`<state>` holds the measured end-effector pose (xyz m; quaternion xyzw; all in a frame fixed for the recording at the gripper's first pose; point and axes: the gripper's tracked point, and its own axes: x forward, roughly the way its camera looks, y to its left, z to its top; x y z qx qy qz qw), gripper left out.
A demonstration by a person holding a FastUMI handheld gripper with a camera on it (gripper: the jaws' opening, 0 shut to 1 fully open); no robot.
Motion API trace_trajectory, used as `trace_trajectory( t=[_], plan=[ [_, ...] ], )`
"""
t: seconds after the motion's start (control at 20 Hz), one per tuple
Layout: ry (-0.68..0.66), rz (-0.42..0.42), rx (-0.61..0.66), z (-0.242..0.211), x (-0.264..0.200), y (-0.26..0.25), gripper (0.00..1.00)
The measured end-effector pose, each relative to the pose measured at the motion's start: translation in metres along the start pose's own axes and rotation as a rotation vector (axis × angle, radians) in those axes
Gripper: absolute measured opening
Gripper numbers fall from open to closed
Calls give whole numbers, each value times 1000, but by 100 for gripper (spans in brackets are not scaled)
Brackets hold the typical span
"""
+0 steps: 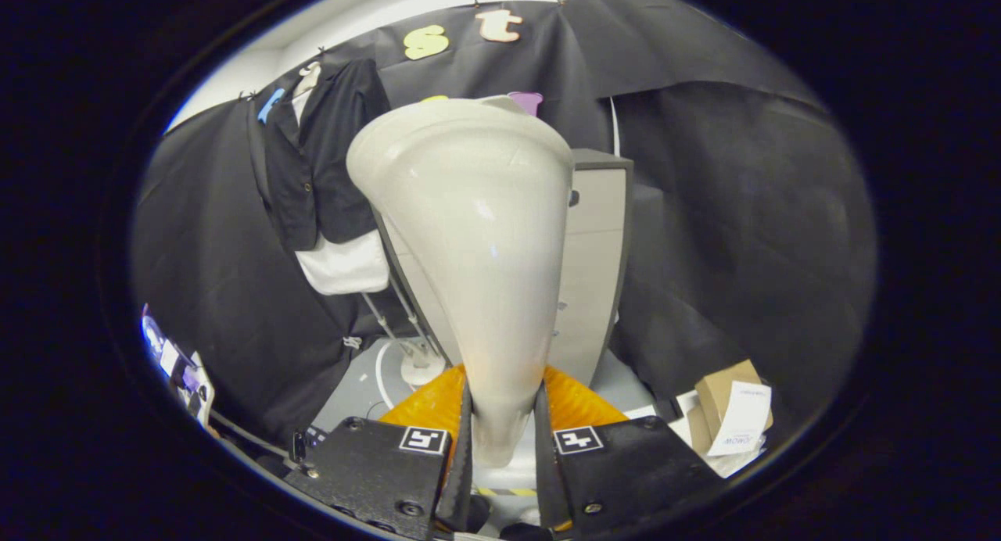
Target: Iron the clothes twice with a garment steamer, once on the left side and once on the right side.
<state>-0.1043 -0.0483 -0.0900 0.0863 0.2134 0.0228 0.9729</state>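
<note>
My gripper [501, 435] is shut on the narrow neck of the garment steamer head [469, 236], a cream, cone-shaped piece that widens away from the fingers and stands upright right in front of the camera. Both fingers [463, 447] press on its neck from either side. A black short-sleeved shirt over a white garment [324, 173] hangs on a hanger against the booth wall, beyond the steamer head and to its left, some way off and apart from it. The steamer head hides whatever is directly behind it.
A grey-and-beige cabinet-like unit [594, 267] stands behind the steamer head to the right. A thin metal stand with a white round base [418, 365] is on the floor below the clothes. Cardboard boxes [731, 416] lie low to the right. A white cable loops on the grey floor.
</note>
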Motion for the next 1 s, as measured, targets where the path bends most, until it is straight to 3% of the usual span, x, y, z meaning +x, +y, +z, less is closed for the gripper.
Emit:
trace_trajectory(
  t=[0.25,1.0],
  plan=[
    [61,20,20,-44,-7,-5,36],
    [95,16,37,-64,2,-7,36]
  ],
)
